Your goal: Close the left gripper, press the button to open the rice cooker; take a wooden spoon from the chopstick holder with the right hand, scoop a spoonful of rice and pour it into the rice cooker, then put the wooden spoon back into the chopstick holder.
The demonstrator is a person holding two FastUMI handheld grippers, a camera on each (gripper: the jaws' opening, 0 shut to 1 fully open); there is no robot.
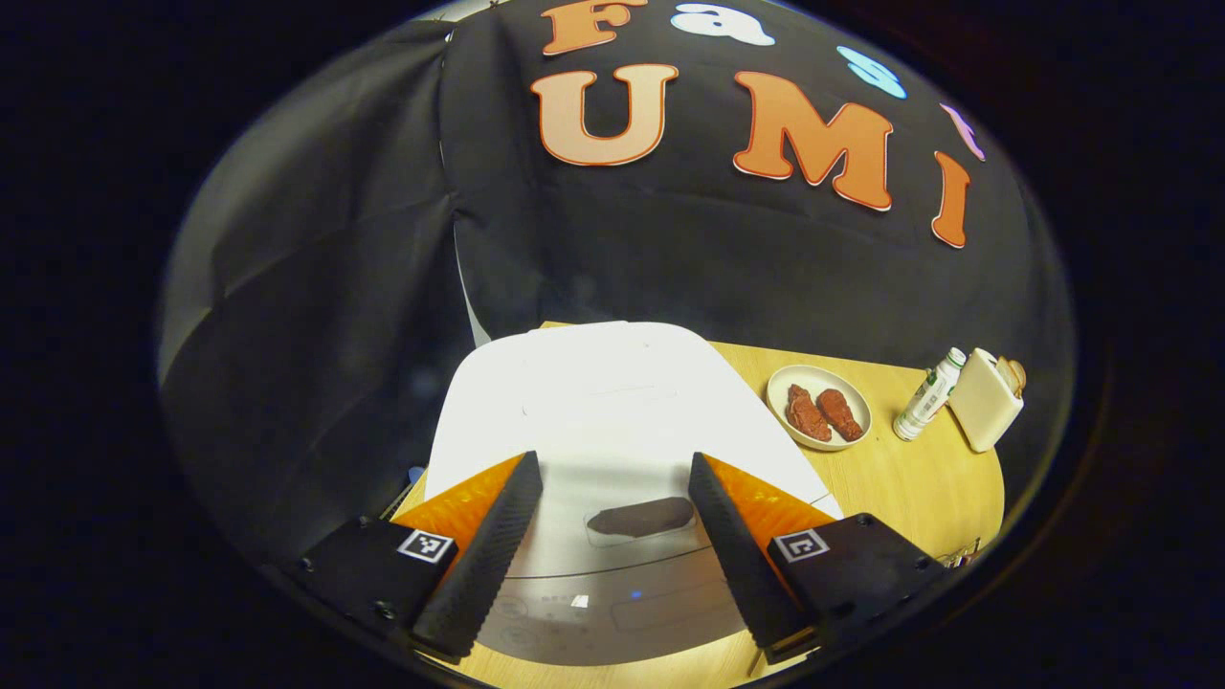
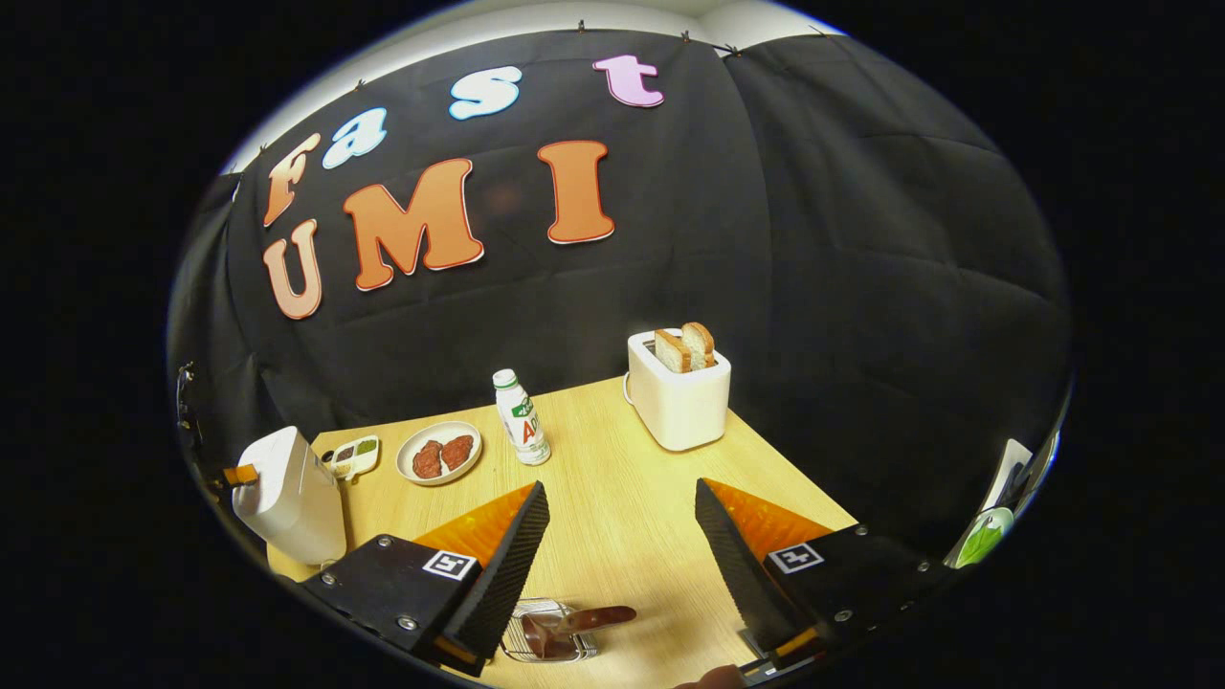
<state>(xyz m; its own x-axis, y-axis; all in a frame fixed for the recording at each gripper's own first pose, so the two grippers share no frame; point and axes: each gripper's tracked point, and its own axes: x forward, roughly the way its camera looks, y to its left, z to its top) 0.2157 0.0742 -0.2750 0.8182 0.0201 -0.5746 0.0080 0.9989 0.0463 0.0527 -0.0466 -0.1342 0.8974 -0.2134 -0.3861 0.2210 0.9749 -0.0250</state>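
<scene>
On the wooden bench (image 2: 612, 459), the rice cooker (image 1: 612, 421) sits at the left edge, its button (image 1: 641, 518) directly ahead between the left hand-held gripper's (image 1: 612, 478) spread, empty fingers; right hand-held gripper (image 2: 622, 507) likewise open.

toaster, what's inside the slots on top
Two slices of bread stand in the toaster, their upper halves poking above the slots. Their lower halves are hidden by its white walls.

Black cloth wall (image 2: 813, 239) draped in folds behind a pale wood-grain surface (image 2: 622, 498), white wall strip (image 2: 574, 14) above the cloth, booth dim, surface warmly lit
</scene>
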